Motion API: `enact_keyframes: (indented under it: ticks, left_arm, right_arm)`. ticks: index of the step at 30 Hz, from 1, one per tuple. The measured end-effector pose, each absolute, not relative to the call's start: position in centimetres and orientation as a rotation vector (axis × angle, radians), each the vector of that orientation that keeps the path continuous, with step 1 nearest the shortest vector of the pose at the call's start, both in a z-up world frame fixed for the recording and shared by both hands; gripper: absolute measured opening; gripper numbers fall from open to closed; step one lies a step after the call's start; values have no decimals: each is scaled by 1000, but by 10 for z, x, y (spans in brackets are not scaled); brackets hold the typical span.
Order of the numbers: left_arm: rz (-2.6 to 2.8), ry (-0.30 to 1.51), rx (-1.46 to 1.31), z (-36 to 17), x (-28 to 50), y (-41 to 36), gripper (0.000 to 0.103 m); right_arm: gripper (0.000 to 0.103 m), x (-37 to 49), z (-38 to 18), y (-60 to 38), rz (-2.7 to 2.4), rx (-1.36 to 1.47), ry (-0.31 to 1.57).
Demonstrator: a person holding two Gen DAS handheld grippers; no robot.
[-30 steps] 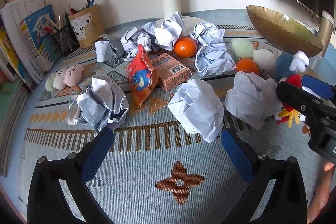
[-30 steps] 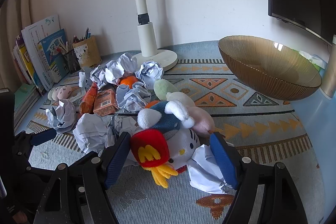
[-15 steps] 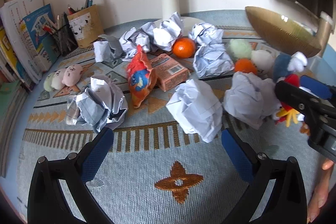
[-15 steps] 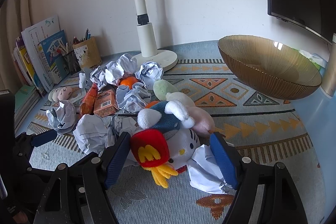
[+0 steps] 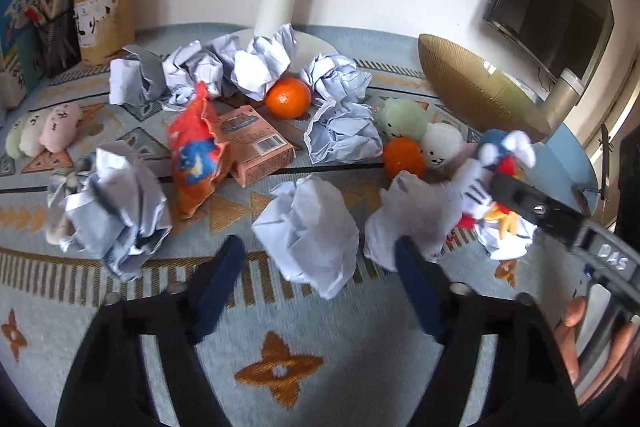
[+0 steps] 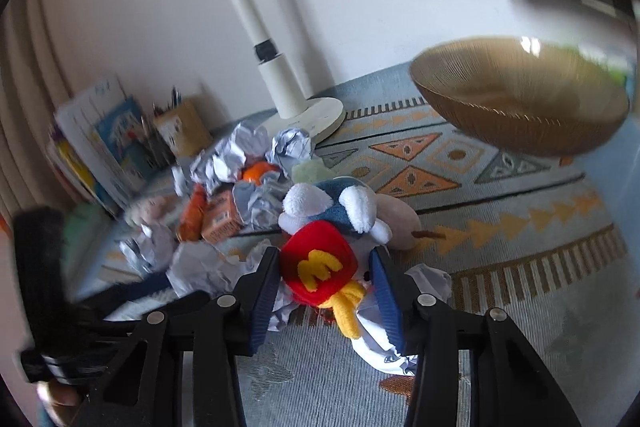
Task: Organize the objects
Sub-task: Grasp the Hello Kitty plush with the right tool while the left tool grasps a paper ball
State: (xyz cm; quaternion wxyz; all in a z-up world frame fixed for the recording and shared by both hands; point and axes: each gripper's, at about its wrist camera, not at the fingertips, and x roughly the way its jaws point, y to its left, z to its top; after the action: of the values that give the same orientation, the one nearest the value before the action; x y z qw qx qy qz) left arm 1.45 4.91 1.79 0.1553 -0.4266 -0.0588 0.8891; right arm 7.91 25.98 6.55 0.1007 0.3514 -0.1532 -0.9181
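A crumpled white paper ball (image 5: pixel 308 235) lies on the patterned mat between the blue pads of my left gripper (image 5: pixel 320 259). Its jaws are closing, and a gap still shows on both sides of the ball. My right gripper (image 6: pixel 324 259) is closing too, and its pads press on a plush toy (image 6: pixel 320 263) with a red pouch, yellow fries and a blue-and-white hat. In the left wrist view that plush toy (image 5: pixel 494 167) sits at the right, with the black right gripper (image 5: pixel 560 223) and a person's hand behind it.
More paper balls (image 5: pixel 340 115), two oranges (image 5: pixel 288 98), a snack bag (image 5: pixel 196 155) and a pink box (image 5: pixel 256 143) crowd the mat's middle. A brown glass bowl (image 6: pixel 520 99) stands at the right. A lamp base (image 6: pixel 308 115), pen holders (image 5: pixel 104 19) and books line the back.
Both grippers' jaws have narrowed: the left around the paper ball, the right onto the plush toy. Both views have tilted and shifted a little.
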Motion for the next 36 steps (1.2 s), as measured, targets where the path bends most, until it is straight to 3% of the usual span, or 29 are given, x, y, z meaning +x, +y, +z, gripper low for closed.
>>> enact_keyframes:
  ticks: [1, 3, 10, 15, 21, 27, 29, 31, 34, 36]
  left_arm:
    - [2540, -178, -1221, 18, 13, 50, 60]
    - [2518, -182, -1222, 15, 10, 53, 32]
    - [2547, -224, -1116, 26, 23, 45, 32]
    - [2599, -357, -984, 33, 34, 23, 32]
    - [2649, -306, -924, 38, 42, 29, 32]
    - [2643, -293, -917, 40, 42, 30, 33]
    - [2634, -314, -914, 39, 41, 27, 33]
    - [2632, -323, -912, 38, 43, 25, 33]
    - [2634, -327, -904, 38, 43, 25, 33]
    - [2635, -323, -906, 38, 43, 26, 33]
  right_arm:
    - [42, 80, 66, 264, -2702, 1037, -485]
    - [39, 80, 67, 272, -2675, 1026, -526]
    - [36, 83, 77, 291, -2606, 986, -604]
    - [36, 94, 91, 305, -2546, 947, -668]
    - [37, 121, 111, 293, -2507, 970, -513]
    - [37, 123, 77, 243, -2352, 1207, -300]
    - [42, 131, 74, 236, -2335, 1197, -259]
    - [68, 140, 75, 241, -2372, 1189, -216]
    - [87, 149, 75, 254, -2427, 1156, -220]
    - [94, 148, 72, 259, -2425, 1156, -247]
